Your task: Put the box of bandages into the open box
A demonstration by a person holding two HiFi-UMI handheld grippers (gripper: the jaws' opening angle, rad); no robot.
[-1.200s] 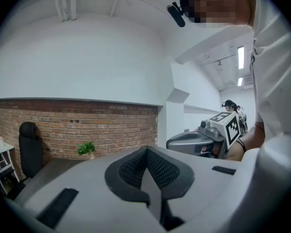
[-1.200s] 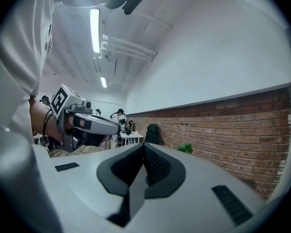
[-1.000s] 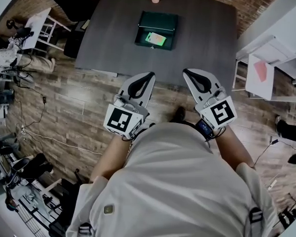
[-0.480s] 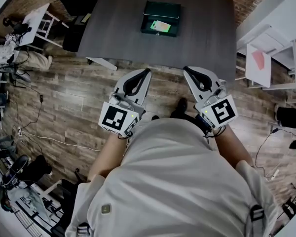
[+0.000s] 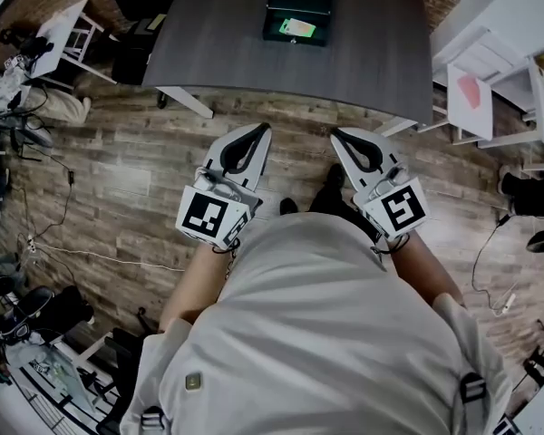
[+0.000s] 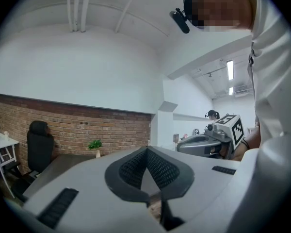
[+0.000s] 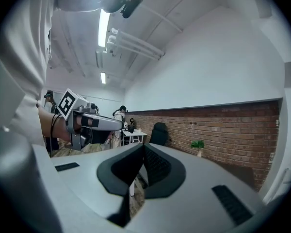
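Left gripper (image 5: pixel 261 129): held level over the wood floor (image 5: pixel 118 170), short of the counter. Its fingers (image 6: pixel 133 169) are closed tip to tip with nothing between them.
Right gripper (image 5: pixel 336 135): just beside the left one, also over the floor. Its fingers (image 7: pixel 157 166) are pressed together and empty.
Counter (image 5: pixel 254 62): dark grey, ahead of both grippers and well apart from them.
Open box (image 5: pixel 297 0): dark green with its lid raised, on the counter toward the far edge.
Box of bandages (image 5: pixel 296 28): pale green with a pink patch — lying inside the open box.
Potted plant (image 6: pixel 94 144): small, at the counter's far edge, in front of the brick wall (image 6: pixel 87 125).
Office chair (image 6: pixel 40 147): black, at the counter's left end.
White desk (image 5: pixel 490 71): right of the counter — a pink sheet (image 5: pixel 469 91) lies on it.
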